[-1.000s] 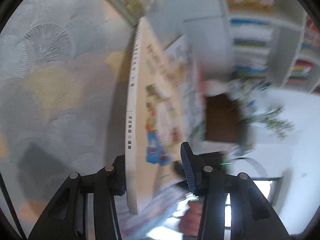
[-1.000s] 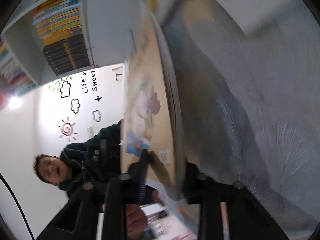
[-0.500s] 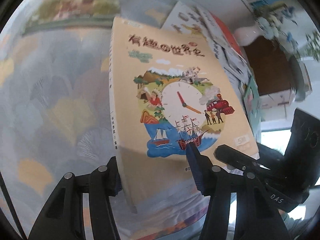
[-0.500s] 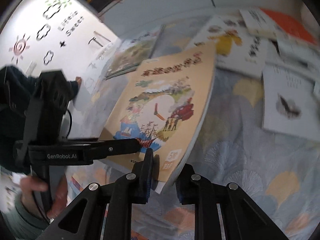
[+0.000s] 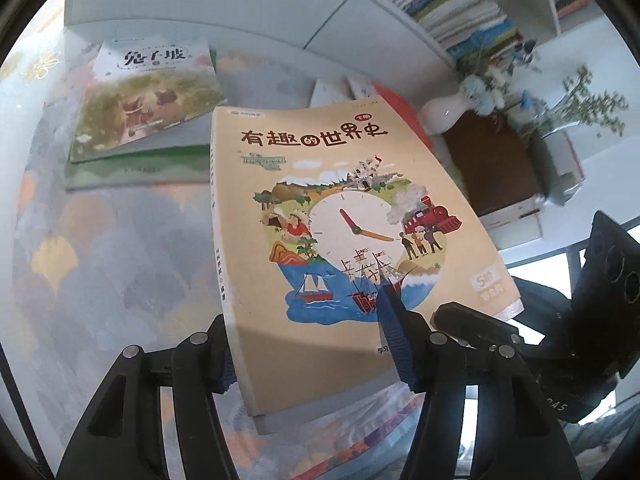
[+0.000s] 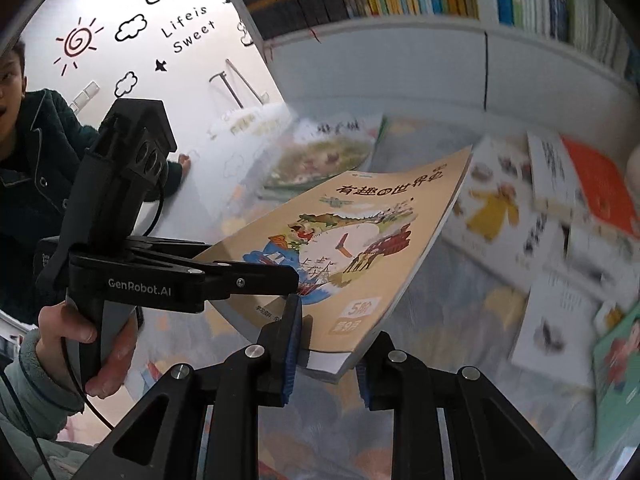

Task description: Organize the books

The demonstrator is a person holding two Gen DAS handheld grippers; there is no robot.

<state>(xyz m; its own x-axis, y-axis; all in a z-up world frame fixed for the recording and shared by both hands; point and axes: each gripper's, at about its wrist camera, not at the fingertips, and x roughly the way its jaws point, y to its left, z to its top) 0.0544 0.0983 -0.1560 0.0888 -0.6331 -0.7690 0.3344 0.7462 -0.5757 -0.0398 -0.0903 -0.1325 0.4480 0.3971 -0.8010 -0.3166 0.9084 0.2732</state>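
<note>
tipped from on-edge to cover-up, the tan clock-cover book [image 5: 344, 240] hangs pinched in the right gripper [image 6: 326, 354], the left gripper [image 5: 308, 356] just spreading loose around it; books [image 6: 552, 216] lie scattered at 3 o'clock, unsorted.

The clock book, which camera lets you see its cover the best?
The left wrist view. There the clock book faces the camera almost flat and sharp, so its title, clock, train and ships all read clearly. In the right wrist view the same book is seen at a slant and smaller, with its picture squashed and slightly blurred.

Bare tablecloth [image 5: 120, 264] lies open left; scattered books [image 6: 552, 248] and vase [image 5: 444, 114] crowd right
</note>
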